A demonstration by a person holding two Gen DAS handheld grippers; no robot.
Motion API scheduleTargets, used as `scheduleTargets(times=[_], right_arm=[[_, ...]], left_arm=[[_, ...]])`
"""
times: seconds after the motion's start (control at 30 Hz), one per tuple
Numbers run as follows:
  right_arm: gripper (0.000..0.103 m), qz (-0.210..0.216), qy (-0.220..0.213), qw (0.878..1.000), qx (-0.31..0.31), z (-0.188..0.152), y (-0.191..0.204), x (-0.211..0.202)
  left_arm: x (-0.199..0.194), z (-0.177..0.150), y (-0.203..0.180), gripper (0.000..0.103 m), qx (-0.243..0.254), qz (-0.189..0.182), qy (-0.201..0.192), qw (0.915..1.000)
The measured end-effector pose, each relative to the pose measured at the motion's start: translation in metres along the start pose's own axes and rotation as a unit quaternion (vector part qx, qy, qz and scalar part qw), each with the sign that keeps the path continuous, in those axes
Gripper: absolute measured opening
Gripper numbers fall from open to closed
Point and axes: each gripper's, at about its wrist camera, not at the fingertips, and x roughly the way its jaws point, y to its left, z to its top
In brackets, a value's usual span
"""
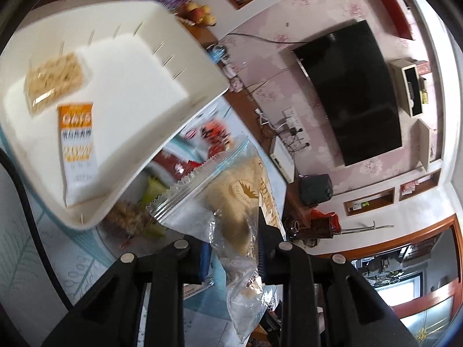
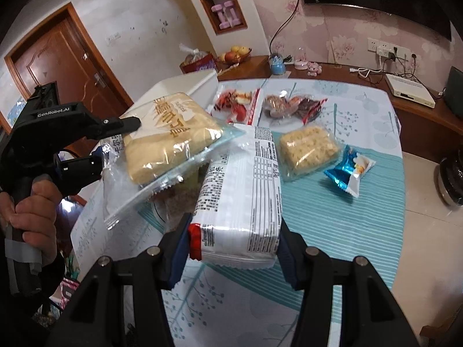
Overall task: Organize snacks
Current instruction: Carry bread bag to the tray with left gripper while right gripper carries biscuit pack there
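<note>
The right gripper [image 2: 234, 240] is clamping a white snack pack [image 2: 243, 190] above the table [image 2: 332, 219]. Left of the pack, the left gripper [image 2: 115, 141] is pinching a clear cake packet [image 2: 170, 141]. Right of it, a crispy bar [image 2: 308, 149] and a blue candy [image 2: 351, 172] are lying.

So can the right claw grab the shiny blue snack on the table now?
Probably not yet. The right claw is already shut on the white packet, so it has no free grip. The blue snack lies uncovered on the table.
</note>
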Motion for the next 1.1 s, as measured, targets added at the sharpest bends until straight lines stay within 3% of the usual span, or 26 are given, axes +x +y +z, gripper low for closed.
scheduleTargets(times=[0.33, 0.63, 1.1], right_arm=[[0.054, -0.026, -0.053, 0.998, 0.016, 0.019, 0.024, -0.023], [0.054, -0.038, -0.087, 0.995, 0.029, 0.037, 0.065, -0.024], [0.054, -0.032, -0.109, 0.993, 0.042, 0.068, 0.143, 0.019]], left_arm=[[-0.029, 0.039, -0.016, 0.022, 0.049, -0.018, -0.005, 0.9986], [-0.063, 0.094, -0.021, 0.022, 0.098, -0.016, -0.001, 0.9951], [-0.095, 0.176, 0.020, 0.022, 0.114, 0.022, 0.022, 0.9930]])
